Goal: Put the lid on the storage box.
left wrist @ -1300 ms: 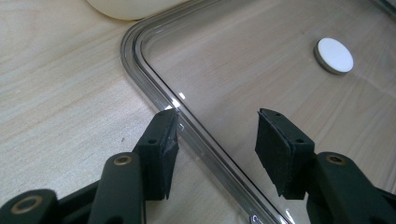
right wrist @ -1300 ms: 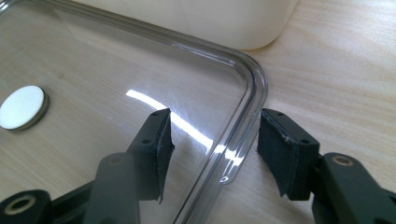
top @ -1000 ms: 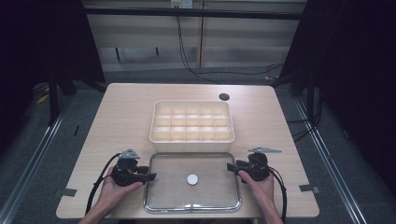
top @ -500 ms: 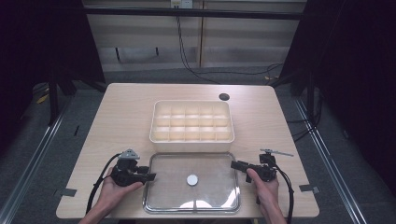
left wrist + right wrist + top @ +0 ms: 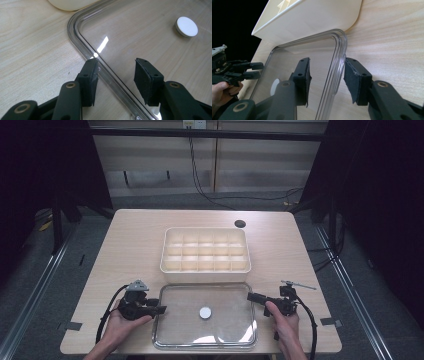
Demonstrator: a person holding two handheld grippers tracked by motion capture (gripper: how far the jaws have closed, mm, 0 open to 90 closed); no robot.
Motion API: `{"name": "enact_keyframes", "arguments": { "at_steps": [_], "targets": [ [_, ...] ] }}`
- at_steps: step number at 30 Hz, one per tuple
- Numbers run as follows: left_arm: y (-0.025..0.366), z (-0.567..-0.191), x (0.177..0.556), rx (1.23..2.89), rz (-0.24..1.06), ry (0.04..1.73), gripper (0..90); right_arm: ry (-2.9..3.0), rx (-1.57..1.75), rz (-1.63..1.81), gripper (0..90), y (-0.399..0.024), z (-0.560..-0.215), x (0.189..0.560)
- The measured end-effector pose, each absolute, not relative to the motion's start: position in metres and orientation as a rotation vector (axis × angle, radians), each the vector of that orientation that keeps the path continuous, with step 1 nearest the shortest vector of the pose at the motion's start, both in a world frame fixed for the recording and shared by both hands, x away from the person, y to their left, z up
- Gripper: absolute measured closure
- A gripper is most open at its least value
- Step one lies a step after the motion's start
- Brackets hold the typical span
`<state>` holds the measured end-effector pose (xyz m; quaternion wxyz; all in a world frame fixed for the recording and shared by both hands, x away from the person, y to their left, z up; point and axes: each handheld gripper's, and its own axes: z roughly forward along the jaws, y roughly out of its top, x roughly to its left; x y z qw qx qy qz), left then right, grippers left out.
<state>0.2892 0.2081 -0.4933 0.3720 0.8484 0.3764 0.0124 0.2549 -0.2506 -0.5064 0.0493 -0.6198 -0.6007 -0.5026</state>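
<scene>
A clear plastic tray (image 5: pixel 205 346) lies at the table's near edge with a small white disc (image 5: pixel 205 312) at its middle. My left gripper (image 5: pixel 159 310) is open at the tray's left side; in the left gripper view its jaws (image 5: pixel 117 62) straddle the rim (image 5: pixel 75 32), the disc (image 5: pixel 186 26) farther off. My right gripper (image 5: pixel 251 297) is at the tray's right side. Its jaws (image 5: pixel 327 62) have just been closing with the rim (image 5: pixel 338 50) between them, and the pads stand a little off it.
A cream compartment box (image 5: pixel 205 268) sits just behind the tray, touching or nearly touching its far rim (image 5: pixel 312 20). A dark round hole (image 5: pixel 240 223) marks the table's far side. Bare wood lies left and right of the box. The other hand's gripper (image 5: pixel 259 70) shows across the tray.
The right hand has shifted slightly to the right and its jaws stand narrower around the tray's right rim. The left gripper, tray and disc have stayed put.
</scene>
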Motion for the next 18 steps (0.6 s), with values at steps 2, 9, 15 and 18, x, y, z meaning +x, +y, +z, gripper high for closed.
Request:
{"name": "enact_keyframes", "arguments": {
  "at_steps": [2,9,15,18],
  "targets": [
    [0.2073,-0.4937,0.2886,2.170,0.027,0.961,54.2,-1.807,-1.835,-1.513,59.8,-0.2486,-0.5087,0.2560],
    [0.2070,-0.4939,0.2891,2.166,0.011,0.956,54.0,-1.842,-1.802,-1.509,63.1,-0.2466,-0.5065,0.2570],
    [0.2070,-0.4941,0.2891,2.164,0.012,0.957,53.4,-1.836,-1.774,-1.514,63.6,-0.2466,-0.5069,0.2589],
    [0.2077,-0.4936,0.2896,2.167,0.001,0.959,52.8,-1.878,-1.772,-1.454,63.9,-0.2454,-0.5097,0.2608]
  ]
}}
